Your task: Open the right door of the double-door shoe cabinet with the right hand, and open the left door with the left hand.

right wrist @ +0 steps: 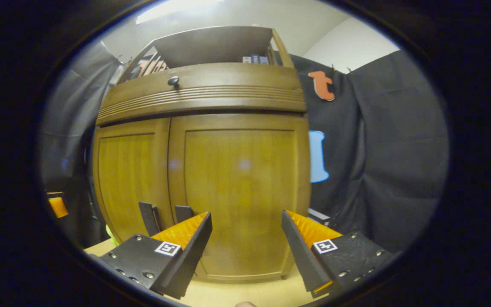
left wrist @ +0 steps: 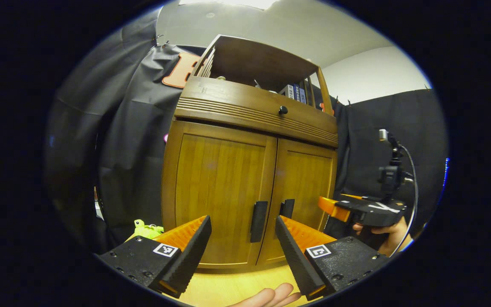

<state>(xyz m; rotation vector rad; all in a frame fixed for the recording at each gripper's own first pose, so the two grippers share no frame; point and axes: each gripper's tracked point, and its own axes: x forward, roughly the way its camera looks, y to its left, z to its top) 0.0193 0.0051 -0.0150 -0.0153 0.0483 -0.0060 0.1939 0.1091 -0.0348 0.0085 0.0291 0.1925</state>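
Observation:
A wooden shoe cabinet stands before me with both doors closed. In the left gripper view its left door (left wrist: 218,196) carries a black handle (left wrist: 258,221) and its right door (left wrist: 303,192) another black handle (left wrist: 287,208). My left gripper (left wrist: 242,256) is open, a short way in front of the handles. The right gripper (left wrist: 356,209) shows farther right, held by a hand (left wrist: 388,236). In the right gripper view my right gripper (right wrist: 245,253) is open in front of the right door (right wrist: 239,192); both handles (right wrist: 149,218) (right wrist: 183,212) lie left of it.
A drawer with a black knob (left wrist: 283,110) and an open shelf with books (left wrist: 293,91) sit above the doors. A yellow-green toy (left wrist: 146,229) lies left of the cabinet on the light wooden surface (left wrist: 237,283). Fingers (left wrist: 271,296) show at the bottom edge.

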